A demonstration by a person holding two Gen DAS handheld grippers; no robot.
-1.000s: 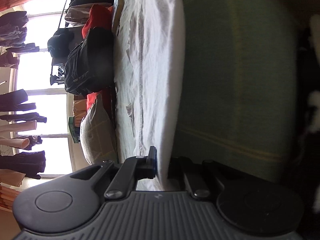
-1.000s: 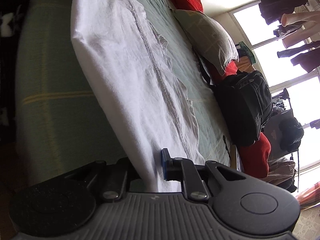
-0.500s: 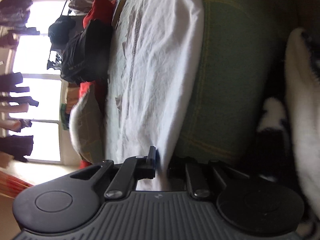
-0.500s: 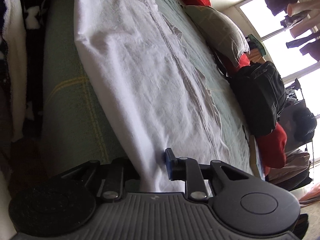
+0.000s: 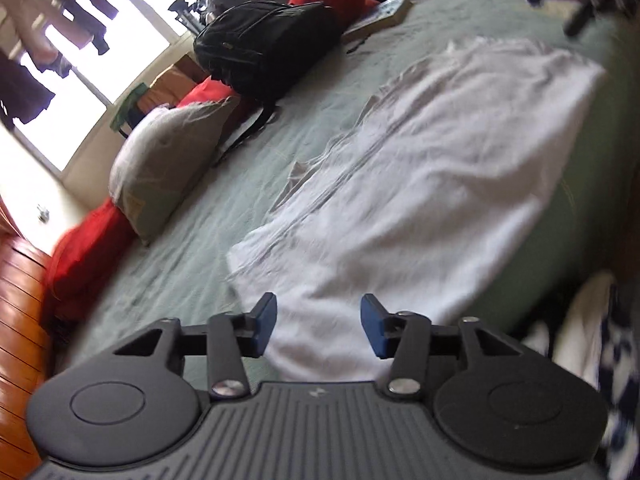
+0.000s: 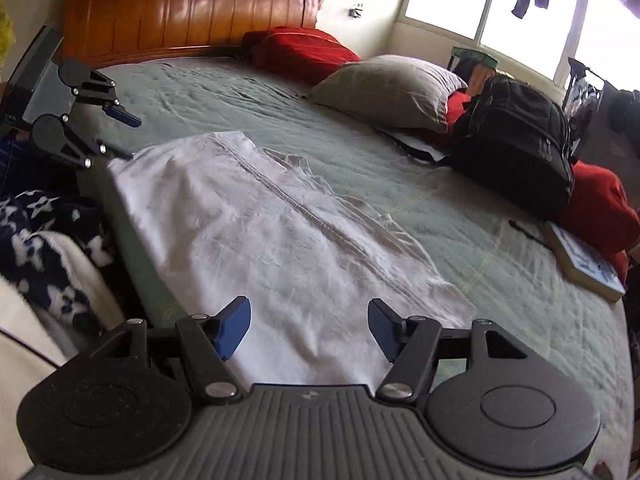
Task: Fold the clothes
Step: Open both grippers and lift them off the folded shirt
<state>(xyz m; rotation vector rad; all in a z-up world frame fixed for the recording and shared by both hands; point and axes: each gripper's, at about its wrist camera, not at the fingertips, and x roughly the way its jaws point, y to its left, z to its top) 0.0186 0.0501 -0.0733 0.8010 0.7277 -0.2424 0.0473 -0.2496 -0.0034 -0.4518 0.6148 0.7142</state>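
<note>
A white garment [image 5: 420,200] [image 6: 272,248] lies flat along the front edge of the green bedspread [image 5: 224,248] [image 6: 224,96], folded lengthwise with a seam running down it. My left gripper [image 5: 318,326] hovers open just above one end of it, nothing between its blue pads. At the opposite end my right gripper [image 6: 308,330] is open too and holds nothing. The left gripper [image 6: 120,128] also shows at the far left of the right wrist view, open beside the garment's far corner. The right gripper appears only as a blur at the top right of the left wrist view.
A grey pillow [image 6: 392,88], red cushions [image 6: 304,52] and a black backpack [image 6: 516,148] line the far side of the bed. A book [image 6: 584,264] lies by the backpack. A wooden headboard [image 6: 188,8] stands behind. A blue-and-white blanket [image 6: 44,240] hangs off the near side.
Both grippers were shut on the garment's edge at the bed's side. They have let go, opened, and turned upright above the garment, which now lies on the bed.
</note>
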